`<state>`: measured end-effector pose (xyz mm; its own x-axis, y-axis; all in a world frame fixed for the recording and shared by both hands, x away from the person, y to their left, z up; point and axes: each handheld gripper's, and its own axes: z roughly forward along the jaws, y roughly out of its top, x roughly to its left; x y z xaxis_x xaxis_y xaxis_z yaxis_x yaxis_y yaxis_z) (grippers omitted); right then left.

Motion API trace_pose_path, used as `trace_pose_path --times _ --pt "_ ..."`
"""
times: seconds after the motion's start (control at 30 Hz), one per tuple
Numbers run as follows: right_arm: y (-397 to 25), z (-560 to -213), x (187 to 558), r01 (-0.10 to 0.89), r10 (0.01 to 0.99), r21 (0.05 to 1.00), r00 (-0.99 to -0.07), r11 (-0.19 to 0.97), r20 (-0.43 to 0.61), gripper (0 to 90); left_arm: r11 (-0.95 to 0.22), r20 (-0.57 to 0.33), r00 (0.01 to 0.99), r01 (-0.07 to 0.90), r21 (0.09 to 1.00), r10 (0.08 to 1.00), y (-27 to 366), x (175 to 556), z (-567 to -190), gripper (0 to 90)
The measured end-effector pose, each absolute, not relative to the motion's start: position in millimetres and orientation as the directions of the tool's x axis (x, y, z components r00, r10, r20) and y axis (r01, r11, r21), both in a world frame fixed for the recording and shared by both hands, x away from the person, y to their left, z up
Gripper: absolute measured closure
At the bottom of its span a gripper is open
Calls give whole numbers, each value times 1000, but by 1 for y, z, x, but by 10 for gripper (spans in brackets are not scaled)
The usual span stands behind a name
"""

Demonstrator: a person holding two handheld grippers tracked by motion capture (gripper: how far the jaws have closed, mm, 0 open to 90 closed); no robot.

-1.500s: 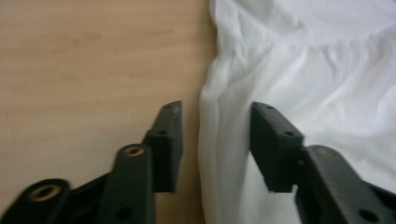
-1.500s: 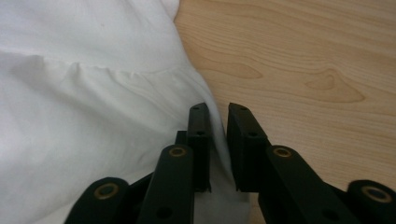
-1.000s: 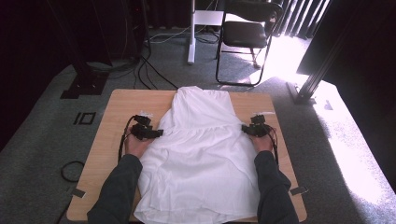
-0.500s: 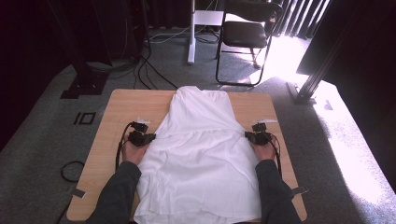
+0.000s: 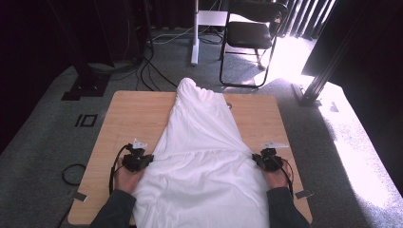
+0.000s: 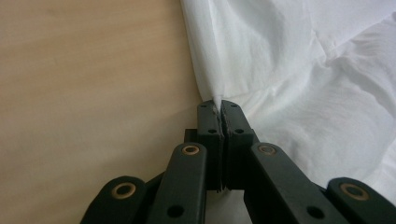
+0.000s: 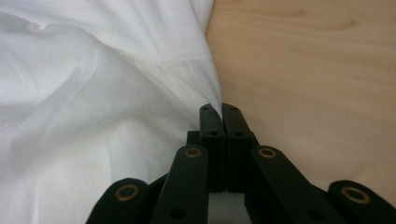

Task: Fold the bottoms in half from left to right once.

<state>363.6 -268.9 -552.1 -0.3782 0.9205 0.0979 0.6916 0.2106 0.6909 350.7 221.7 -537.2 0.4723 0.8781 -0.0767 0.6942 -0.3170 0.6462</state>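
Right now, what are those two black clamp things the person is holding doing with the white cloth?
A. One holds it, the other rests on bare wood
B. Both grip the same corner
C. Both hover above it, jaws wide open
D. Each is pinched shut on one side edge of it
D. The left gripper and the right gripper each have jaws closed on an opposite side edge of the white garment.

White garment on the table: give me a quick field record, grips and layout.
item: white garment, spread flat on wooden table
near end: hangs over the table's near edge
left hand-held gripper: shut on garment's left edge
right hand-held gripper: shut on garment's right edge, by the gathered seam
behind table: black chair
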Motion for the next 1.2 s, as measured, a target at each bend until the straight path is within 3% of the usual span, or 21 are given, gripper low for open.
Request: trace_pose_path --times 0.3,0.37,0.4,0.47,0.6,0.7,0.8,1.03,1.2 --pt "-273 -551 315 715 912 666 -390 211 129 872 -332 -106 506 695 638 856 228 303 -539 863" --pt "-274 -549 309 721 910 658 -395 219 129 789 -326 -95 515 664 672 852 231 299 -536 705" --pt "-275 -547 308 703 908 674 -402 225 116 695 -309 -108 509 662 683 854 235 300 -533 653" --pt "-278 -538 312 685 911 701 -394 200 125 613 -255 -126 477 653 714 870 242 305 -524 585" --pt "-273 -515 333 630 895 755 -425 182 139 598 -220 -142 470 632 743 871 245 322 -508 548" --pt "-255 -503 360 581 867 777 -488 241 96 723 -245 -113 479 620 745 870 238 343 -502 543" --pt "-235 -505 389 577 842 766 -533 284 89 747 -271 -106 502 619 737 858 226 364 -503 543" --pt "-192 -526 453 631 825 719 -546 291 145 571 -325 -102 526 654 684 845 200 398 -524 522" --pt "-174 -539 473 649 818 700 -552 297 165 546 -347 -98 528 675 651 843 191 405 -540 534"
